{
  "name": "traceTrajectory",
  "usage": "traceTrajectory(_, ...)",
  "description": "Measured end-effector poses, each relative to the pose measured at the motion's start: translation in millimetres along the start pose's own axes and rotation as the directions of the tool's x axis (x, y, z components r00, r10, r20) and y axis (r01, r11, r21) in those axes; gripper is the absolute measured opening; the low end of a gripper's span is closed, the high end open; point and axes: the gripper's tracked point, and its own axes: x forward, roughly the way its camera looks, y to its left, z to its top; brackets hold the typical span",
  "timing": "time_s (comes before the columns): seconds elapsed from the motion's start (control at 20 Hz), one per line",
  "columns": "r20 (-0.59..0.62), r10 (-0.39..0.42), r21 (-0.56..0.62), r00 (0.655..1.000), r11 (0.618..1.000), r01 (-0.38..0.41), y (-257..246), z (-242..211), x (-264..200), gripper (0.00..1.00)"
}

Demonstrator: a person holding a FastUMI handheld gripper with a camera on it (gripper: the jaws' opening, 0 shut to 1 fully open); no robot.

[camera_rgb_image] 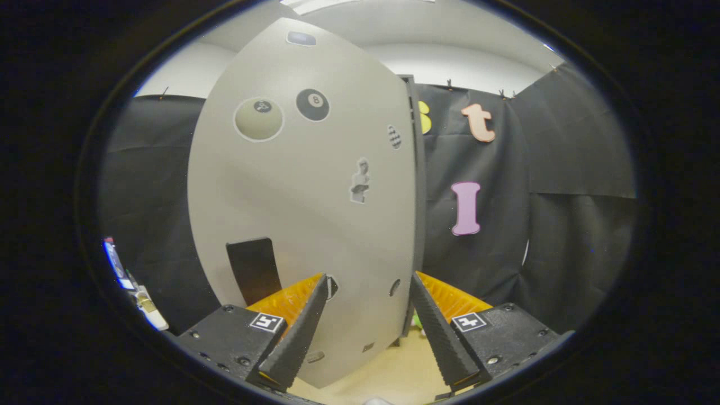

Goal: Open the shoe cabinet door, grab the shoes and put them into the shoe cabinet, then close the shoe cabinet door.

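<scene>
Straight ahead of my fingers stands the shoe cabinet door (pixel 304 202), a pale grey panel dotted with stickers, among them a black billiard ball sticker (pixel 313 104), and with a dark rectangular patch (pixel 254 269) low on its face. My gripper (pixel 368 332) hangs with its jaws apart and nothing between them, the door's right edge just beyond the gap. Beneath lies a light wooden floor (pixel 394 374), with black cloth (pixel 562 214) behind and white wall above.

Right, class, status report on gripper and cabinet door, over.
Hand-held gripper open, fingers straddling door's free edge. Shoe cabinet door just ahead, stickered face showing. Nothing between the fingers and the door.
</scene>
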Motion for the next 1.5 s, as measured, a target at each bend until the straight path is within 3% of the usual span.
traceTrajectory(0.2, -0.013, 0.082, 0.01, 0.997, 0.997, -0.082, 53.6, -6.9, 18.2, 0.97)
traceTrajectory(0.7, -0.035, 0.102, -0.025, 0.994, 0.994, -0.103, 78.0, -9.6, 11.5, 0.97)
traceTrajectory(1.2, 0.043, 0.038, -0.023, 0.998, 0.999, -0.037, 41.9, 22.8, -41.3, 0.98)
traceTrajectory(1.5, 0.079, -0.071, 0.019, 0.994, 0.997, 0.069, -20.3, 40.0, -76.7, 0.97)
